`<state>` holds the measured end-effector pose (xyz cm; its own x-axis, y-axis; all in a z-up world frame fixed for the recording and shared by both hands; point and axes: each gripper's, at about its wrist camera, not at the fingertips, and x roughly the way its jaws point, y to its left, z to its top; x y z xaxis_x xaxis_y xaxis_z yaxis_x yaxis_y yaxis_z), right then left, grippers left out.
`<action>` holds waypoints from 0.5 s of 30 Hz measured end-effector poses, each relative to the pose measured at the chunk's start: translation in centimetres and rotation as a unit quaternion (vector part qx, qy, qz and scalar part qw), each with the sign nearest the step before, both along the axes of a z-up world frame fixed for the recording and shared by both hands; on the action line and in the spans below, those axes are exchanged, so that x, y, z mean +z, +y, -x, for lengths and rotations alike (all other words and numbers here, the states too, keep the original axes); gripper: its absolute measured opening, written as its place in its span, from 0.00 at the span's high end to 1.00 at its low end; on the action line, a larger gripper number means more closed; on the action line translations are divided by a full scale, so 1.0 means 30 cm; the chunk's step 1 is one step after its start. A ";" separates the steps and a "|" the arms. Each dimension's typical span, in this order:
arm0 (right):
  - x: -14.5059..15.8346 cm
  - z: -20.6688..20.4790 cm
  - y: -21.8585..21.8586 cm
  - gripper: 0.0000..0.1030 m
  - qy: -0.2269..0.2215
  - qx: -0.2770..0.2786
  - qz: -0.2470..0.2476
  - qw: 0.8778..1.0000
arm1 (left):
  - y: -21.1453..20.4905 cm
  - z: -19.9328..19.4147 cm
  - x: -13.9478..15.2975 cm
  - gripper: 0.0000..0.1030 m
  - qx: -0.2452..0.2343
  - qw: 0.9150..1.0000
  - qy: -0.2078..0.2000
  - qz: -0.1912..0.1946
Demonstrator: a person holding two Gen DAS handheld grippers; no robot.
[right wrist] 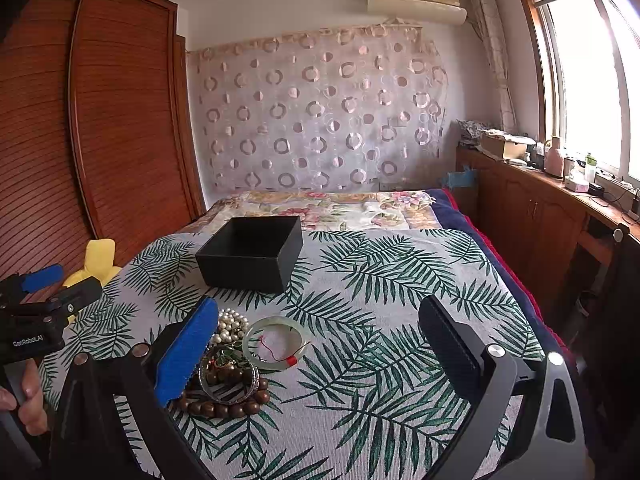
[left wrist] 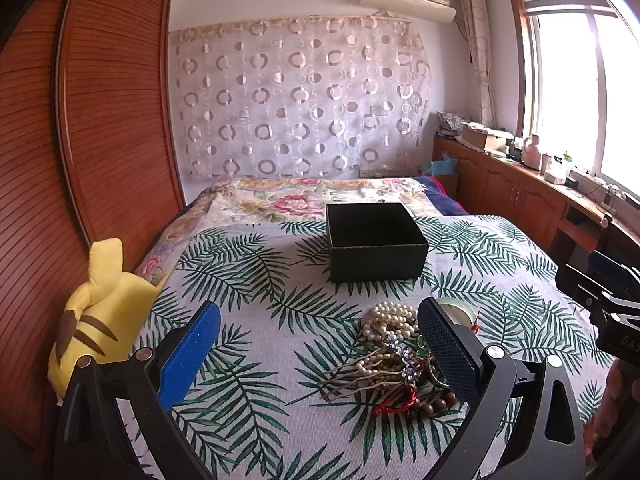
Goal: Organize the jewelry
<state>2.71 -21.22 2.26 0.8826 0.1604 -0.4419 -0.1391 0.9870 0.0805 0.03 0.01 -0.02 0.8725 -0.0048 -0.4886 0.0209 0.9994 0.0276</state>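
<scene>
1. The jewelry pile lies on the bed's palm-leaf cover, in front of the black box. It is a tangle of white pearl strands, brown wooden beads, a silver bangle, red cord and small green pieces.
2. A pale green jade bangle with a red thread lies flat at the pile's right edge, touching it.
3. The box is open-topped, square and dark inside; what it holds cannot be seen.
4. The left gripper has its fingers spread wide, holding nothing; the pile sits against its right finger.
5. The right gripper is likewise spread and unloaded, the jade bangle between its fingers.
6. A yellow plush toy sits at the bed's left edge by the wooden wardrobe; bare cover stretches right of the pile to the bed's right edge.
</scene>
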 end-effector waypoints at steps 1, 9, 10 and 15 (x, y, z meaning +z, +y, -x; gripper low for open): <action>0.000 0.000 0.001 0.02 0.000 0.000 0.000 1.000 | 0.001 0.000 0.000 0.07 0.000 1.000 0.000 0.001; 0.000 0.002 0.001 0.02 -0.001 0.000 0.000 1.000 | -0.009 0.019 0.029 0.07 -0.001 1.000 0.000 0.003; 0.000 0.001 0.002 0.02 -0.001 0.000 0.000 1.000 | -0.019 0.017 0.032 0.07 -0.001 1.000 -0.001 0.003; 0.000 0.003 0.000 0.02 -0.001 0.001 0.000 1.000 | -0.020 0.022 0.038 0.07 -0.002 1.000 -0.002 0.005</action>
